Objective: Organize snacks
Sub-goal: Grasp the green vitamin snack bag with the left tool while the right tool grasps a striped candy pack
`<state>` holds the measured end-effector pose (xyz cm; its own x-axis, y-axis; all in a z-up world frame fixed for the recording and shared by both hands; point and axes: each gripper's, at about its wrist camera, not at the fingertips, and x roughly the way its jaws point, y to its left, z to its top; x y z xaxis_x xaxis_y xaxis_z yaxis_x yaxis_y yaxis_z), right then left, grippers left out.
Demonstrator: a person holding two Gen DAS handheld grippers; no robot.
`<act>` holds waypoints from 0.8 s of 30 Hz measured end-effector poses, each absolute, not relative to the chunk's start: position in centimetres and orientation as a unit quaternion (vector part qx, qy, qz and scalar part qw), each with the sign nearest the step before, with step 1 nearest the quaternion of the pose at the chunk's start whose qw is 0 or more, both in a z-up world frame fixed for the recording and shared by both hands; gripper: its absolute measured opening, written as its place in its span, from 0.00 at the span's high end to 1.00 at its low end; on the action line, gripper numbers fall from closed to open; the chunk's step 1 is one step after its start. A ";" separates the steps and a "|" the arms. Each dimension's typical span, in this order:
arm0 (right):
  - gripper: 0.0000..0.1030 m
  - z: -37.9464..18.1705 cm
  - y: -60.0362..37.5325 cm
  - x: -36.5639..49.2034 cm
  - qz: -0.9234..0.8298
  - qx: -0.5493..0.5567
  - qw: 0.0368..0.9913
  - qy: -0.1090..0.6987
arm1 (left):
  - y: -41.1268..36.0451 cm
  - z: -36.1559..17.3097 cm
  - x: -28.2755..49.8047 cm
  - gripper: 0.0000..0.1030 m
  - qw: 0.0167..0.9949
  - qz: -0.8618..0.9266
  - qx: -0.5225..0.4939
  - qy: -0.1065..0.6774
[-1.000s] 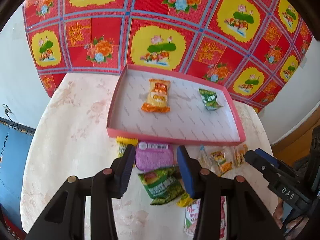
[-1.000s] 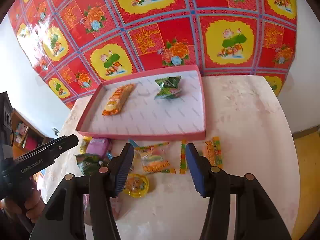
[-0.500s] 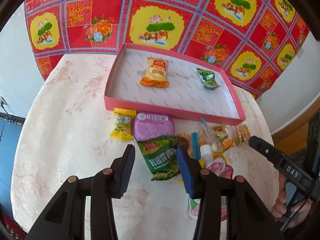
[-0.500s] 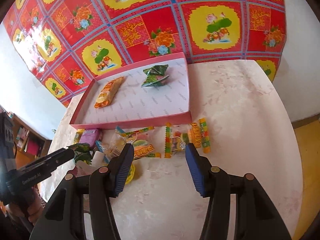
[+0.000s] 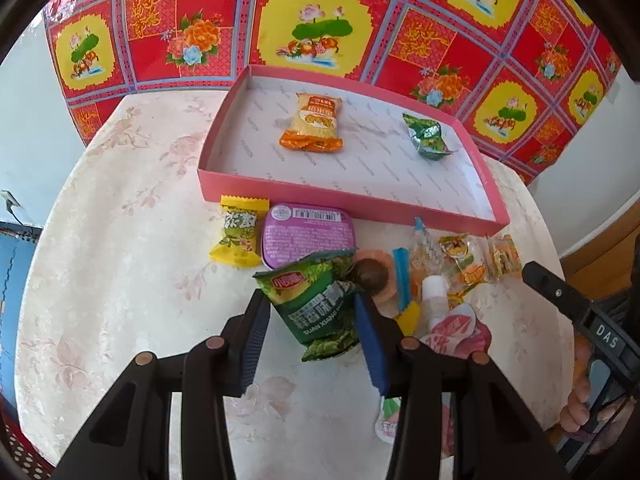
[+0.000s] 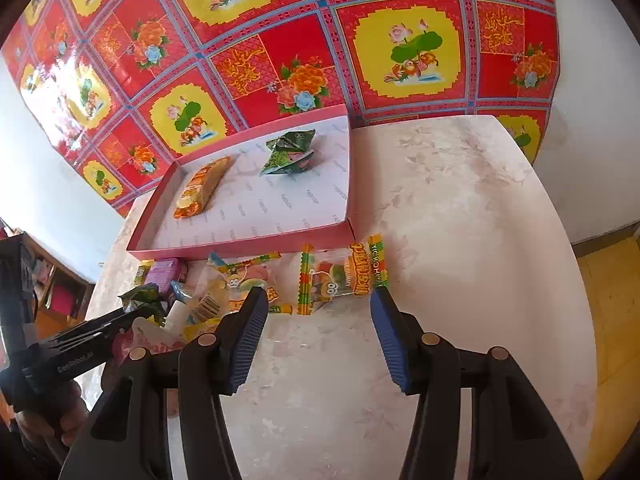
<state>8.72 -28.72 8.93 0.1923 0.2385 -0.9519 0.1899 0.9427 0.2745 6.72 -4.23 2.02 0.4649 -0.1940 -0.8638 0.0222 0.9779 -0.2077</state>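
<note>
Left gripper (image 5: 312, 320) spread wide, blue pads either side of green pea packet (image 5: 320, 304) lying on pale round table (image 5: 120, 240), not yet squeezing it; whether pads touch the wrapper, impossible to tell. Right gripper (image 6: 320, 320) likewise spread, hanging just short of striped gummy bag (image 6: 340, 276), nothing between its pads. Just beyond pea packet, purple tin (image 5: 306, 234) face down with barcode up, and yellow candy packet (image 5: 238, 236) close on its left side. On the other side of pea packet, a jumble of small snacks: round brown sweet (image 5: 372, 274), blue-edged sachet (image 5: 402, 280), white tube (image 5: 434, 292), pink wrapper (image 5: 460, 330), clear gummy bags (image 5: 468, 260). Past all that, pink tray (image 5: 340, 198) against the table's far edge, holding two things well apart: orange biscuit pack (image 5: 314, 124) toward its middle-left, crumpled green foil packet (image 5: 428, 138) toward its right. Seen from right wrist, second gummy bag (image 6: 248, 280) beside the striped one, both lying just in front of tray's near wall. Behind everything, red and yellow flowered cloth (image 6: 280, 60) hanging as a backdrop.
</note>
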 end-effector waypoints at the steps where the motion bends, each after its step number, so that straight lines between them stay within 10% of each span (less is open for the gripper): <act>1: 0.47 8.8 -28.8 8.7 0.015 0.169 0.753 0.636 | -4.2 2.0 6.8 0.56 0.852 -0.064 -0.087 0.513; 24: 0.47 5.5 -28.1 9.3 -0.002 0.130 0.750 0.649 | -2.8 2.4 6.9 0.59 0.863 -0.051 -0.104 0.492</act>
<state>9.34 -28.10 5.51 0.1580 0.1644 -0.9737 0.1718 0.9664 0.1911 6.91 -2.80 2.39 0.5106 -0.1909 -0.8384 -0.0146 0.9730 -0.2304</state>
